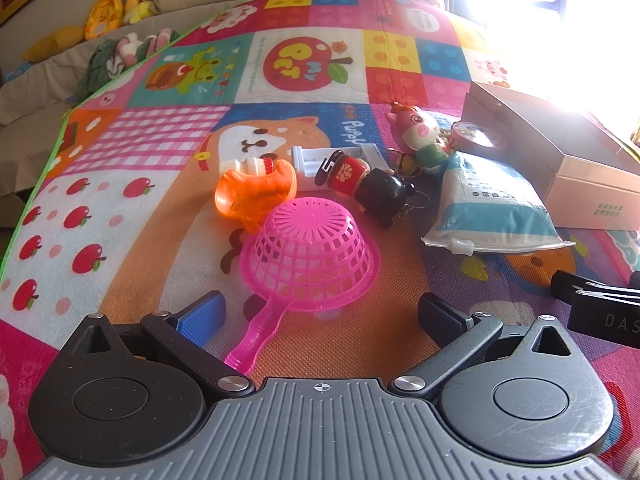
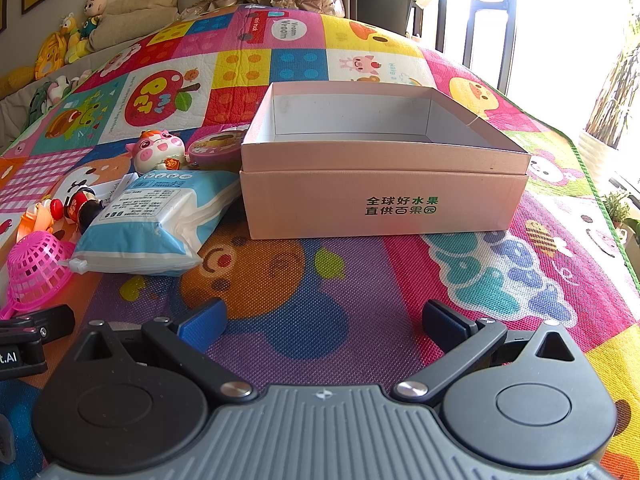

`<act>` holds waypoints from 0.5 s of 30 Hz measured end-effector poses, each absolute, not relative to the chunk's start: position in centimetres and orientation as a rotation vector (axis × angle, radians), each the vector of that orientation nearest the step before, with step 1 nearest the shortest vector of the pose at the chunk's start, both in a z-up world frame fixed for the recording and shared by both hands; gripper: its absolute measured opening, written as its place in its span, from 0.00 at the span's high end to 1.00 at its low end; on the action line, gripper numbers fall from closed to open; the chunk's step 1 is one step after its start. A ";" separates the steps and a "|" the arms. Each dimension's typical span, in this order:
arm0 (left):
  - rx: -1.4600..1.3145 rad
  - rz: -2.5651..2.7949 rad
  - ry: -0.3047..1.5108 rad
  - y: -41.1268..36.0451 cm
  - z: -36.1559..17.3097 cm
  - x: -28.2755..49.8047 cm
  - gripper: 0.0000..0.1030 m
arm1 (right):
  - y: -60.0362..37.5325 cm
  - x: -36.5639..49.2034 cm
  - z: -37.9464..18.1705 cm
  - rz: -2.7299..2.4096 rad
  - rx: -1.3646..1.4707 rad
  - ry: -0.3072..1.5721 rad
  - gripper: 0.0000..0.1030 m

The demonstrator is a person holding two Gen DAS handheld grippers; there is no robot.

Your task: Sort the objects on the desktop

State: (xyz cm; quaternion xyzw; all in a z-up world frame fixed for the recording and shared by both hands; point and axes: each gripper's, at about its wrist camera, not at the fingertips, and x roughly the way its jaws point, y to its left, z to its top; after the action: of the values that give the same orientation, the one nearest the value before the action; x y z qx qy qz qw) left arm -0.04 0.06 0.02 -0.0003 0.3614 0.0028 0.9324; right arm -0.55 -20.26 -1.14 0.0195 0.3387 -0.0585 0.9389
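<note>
A pink plastic strainer [image 1: 310, 256] lies upside down on the colourful mat, its handle pointing at my open, empty left gripper [image 1: 320, 318]. Behind it lie an orange toy [image 1: 252, 192], a red-and-black doll [image 1: 368, 180], a pink pig figure [image 1: 420, 132], a round tin [image 1: 476, 136] and a blue-white pack [image 1: 488, 204]. My right gripper [image 2: 324, 322] is open and empty, facing an open pink cardboard box [image 2: 384, 200] that looks empty. The pack [image 2: 156, 220], pig figure [image 2: 156, 150] and strainer [image 2: 36, 268] show at its left.
The play mat [image 2: 360, 280] covers the whole surface. A white holder [image 1: 312, 160] lies behind the doll. Plush toys [image 1: 120, 4] and cushions sit on a sofa at the back left. Bright windows are at the right. The right gripper's side [image 1: 596, 304] shows in the left wrist view.
</note>
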 end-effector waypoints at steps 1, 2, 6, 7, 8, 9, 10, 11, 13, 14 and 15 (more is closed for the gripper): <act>-0.003 0.008 0.739 -0.3 0.2 -0.1 0.00 | -20.3 -0.5 -1.1 -0.119 0.040 0.692 0.00; 0.000 0.011 0.738 -0.3 0.1 -0.1 0.00 | -20.3 -0.5 -1.1 -0.119 0.040 0.692 0.00; 0.003 0.024 0.735 -0.3 0.1 -0.4 0.00 | -20.2 -0.5 -1.2 -0.119 0.040 0.692 0.00; -0.001 0.024 0.737 -0.3 0.0 -0.4 0.00 | -20.2 -0.5 -1.1 -0.119 0.040 0.692 0.00; -0.002 0.024 0.738 -0.3 0.0 -0.1 0.00 | -20.3 -0.5 -1.2 -0.119 0.040 0.692 0.00; 0.000 0.023 0.739 -0.3 0.0 -0.1 0.00 | -20.3 -0.5 -1.1 -0.119 0.040 0.692 0.00; -0.001 0.021 0.742 -0.3 0.0 0.0 0.00 | -20.3 -0.5 -1.1 -0.119 0.040 0.692 0.00; -0.001 0.020 0.748 -0.2 0.0 0.1 0.00 | -20.3 -0.5 -1.1 -0.119 0.039 0.691 0.00; 0.002 0.016 0.750 -0.2 0.0 0.0 0.00 | -20.3 -0.5 -1.1 -0.119 0.040 0.692 0.00; 0.003 0.013 0.750 -0.2 0.0 0.0 0.00 | -20.3 -0.5 -1.1 -0.119 0.039 0.691 0.00; 0.003 0.012 0.749 -0.2 0.0 0.0 0.00 | -20.3 -0.5 -1.1 -0.118 0.040 0.692 0.00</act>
State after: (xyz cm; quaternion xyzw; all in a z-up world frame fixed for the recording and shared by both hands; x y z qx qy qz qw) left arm -0.03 -0.18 0.00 0.0014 0.3660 0.0060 0.9306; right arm -0.48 -20.34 -1.08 0.0195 0.3389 -0.0579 0.9388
